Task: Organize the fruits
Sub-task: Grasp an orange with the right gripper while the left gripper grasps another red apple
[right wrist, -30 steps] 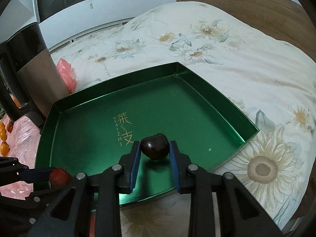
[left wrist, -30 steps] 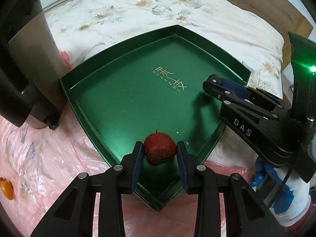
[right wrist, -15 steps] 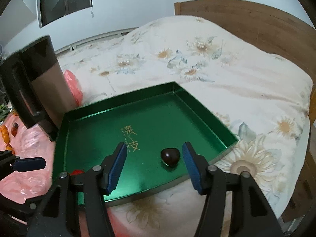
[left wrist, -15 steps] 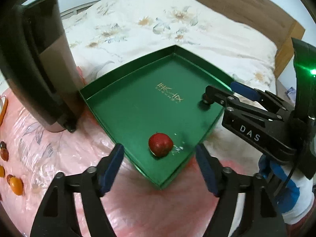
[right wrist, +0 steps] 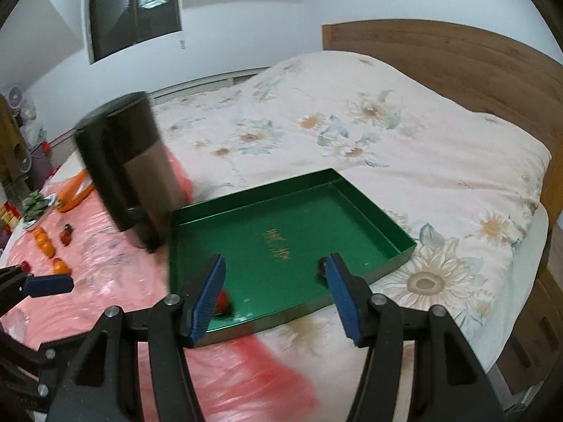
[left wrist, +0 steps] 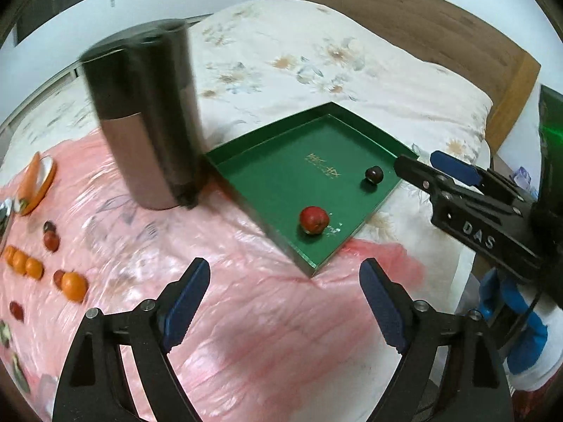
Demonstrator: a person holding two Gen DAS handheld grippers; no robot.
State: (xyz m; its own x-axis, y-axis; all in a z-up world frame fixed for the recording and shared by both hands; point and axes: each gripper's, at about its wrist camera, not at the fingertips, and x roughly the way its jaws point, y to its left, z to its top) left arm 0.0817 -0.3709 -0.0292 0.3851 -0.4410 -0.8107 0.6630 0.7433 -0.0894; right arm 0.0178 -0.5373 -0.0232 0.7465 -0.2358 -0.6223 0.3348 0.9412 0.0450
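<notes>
On the flowery bed cover sits one flat green box lid (left wrist: 281, 179) with gold letters. Two fruits lie inside it: one round red fruit (left wrist: 314, 219) near the corner at 6 o'clock in the left wrist view, and one small dark brown fruit (left wrist: 373, 174) near the edge at 3 o'clock. They are well apart.

The left gripper (left wrist: 283, 302) has just been opening; its blue pads now stand wide, with only the pink plastic sheet (left wrist: 246, 316) seen between them. The right gripper (right wrist: 274, 288) has also just been opening and nothing is pinched in it. In the right wrist view its left pad hides part of the red fruit, and its right pad covers most of the dark fruit.

One tall black and silver can (left wrist: 147, 116) stands upright just beside the lid, at 9 o'clock from it. Far off at 9 o'clock on the pink sheet lie about four small orange fruits (left wrist: 74, 285) and a few small dark red fruits (left wrist: 51, 240); they are blurry. One orange-rimmed dish (left wrist: 37, 184) sits past them. A wooden headboard (right wrist: 457, 59) runs behind the bed.
</notes>
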